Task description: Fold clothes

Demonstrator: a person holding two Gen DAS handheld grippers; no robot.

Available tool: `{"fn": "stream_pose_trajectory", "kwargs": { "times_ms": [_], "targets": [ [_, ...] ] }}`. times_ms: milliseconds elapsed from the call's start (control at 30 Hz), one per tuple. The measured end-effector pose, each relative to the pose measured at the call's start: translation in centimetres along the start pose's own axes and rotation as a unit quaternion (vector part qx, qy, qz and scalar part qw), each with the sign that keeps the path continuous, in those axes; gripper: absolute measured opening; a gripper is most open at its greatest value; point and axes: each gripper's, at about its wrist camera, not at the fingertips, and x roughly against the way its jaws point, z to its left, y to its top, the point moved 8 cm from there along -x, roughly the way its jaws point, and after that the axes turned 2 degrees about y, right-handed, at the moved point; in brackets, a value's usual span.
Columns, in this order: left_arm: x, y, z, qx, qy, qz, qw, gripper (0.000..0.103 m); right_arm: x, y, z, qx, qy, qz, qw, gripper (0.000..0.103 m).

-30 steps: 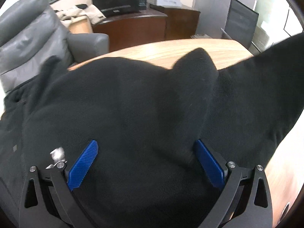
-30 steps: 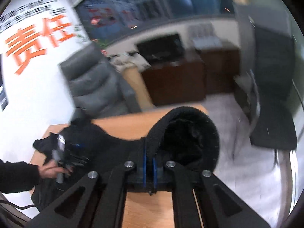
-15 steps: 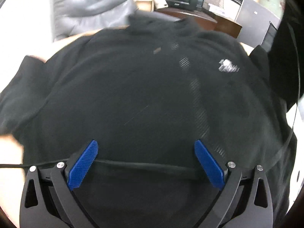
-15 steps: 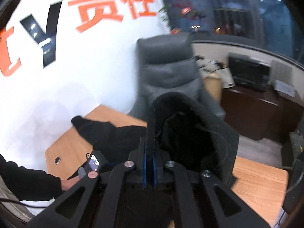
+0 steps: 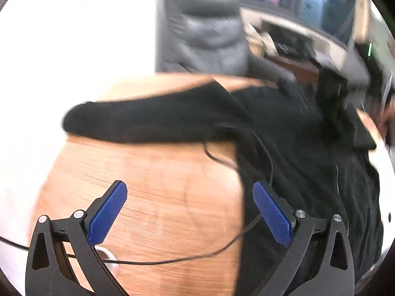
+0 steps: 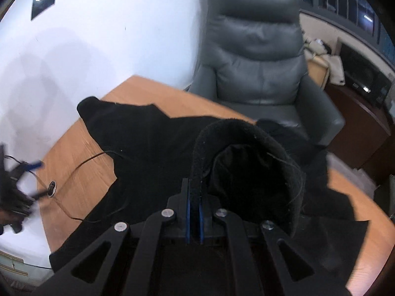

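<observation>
Right gripper (image 6: 194, 212) fingers clamp black fleece garment (image 6: 153, 143)'s cuff, left gripper (image 5: 190, 212) fingers spread empty over wooden surface (image 5: 160, 172); mid-fold, sleeve likely carried across next.

I see a grey leather armchair (image 6: 259, 56) just behind the wooden counter (image 6: 81, 153), against a white wall (image 6: 111, 32). A thin black cable (image 6: 81, 165) trails across the counter near a round grommet (image 6: 52, 186). Dark wooden cabinets (image 6: 358, 113) stand farther right.

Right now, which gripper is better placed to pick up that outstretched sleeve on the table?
Left. The left gripper is open above the wooden table, facing the sleeve. The right gripper is clamped on the black garment's hem.
</observation>
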Motion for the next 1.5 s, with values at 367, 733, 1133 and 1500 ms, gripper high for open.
{"fn": "stream_pose_trajectory", "kwargs": {
  "times_ms": [367, 733, 1133, 1500],
  "targets": [
    [3.8, 6.9, -0.4, 0.010, -0.069, -0.075, 0.9947, 0.103, -10.6, 0.0, 5.9, 0.020, 0.000, 0.026, 0.999, 0.032],
    [0.9, 16.6, -21.6, -0.094, -0.296, -0.108, 0.9443, 0.103, 1.5, -11.2, -3.9, 0.077, -0.152, -0.016, 0.985, 0.096],
    [-21.4, 6.2, -29.3, -0.144, -0.214, 0.125, 0.9579, 0.099, 10.9, -23.4, -18.2, 0.005, -0.299, -0.013, 0.954, 0.043],
    [-20.1, 5.1, -28.6, -0.177, -0.205, 0.086, 0.9588, 0.103, 13.0, -29.1, -22.5, -0.153, -0.249, 0.002, 0.956, 0.077]
  ]
}}
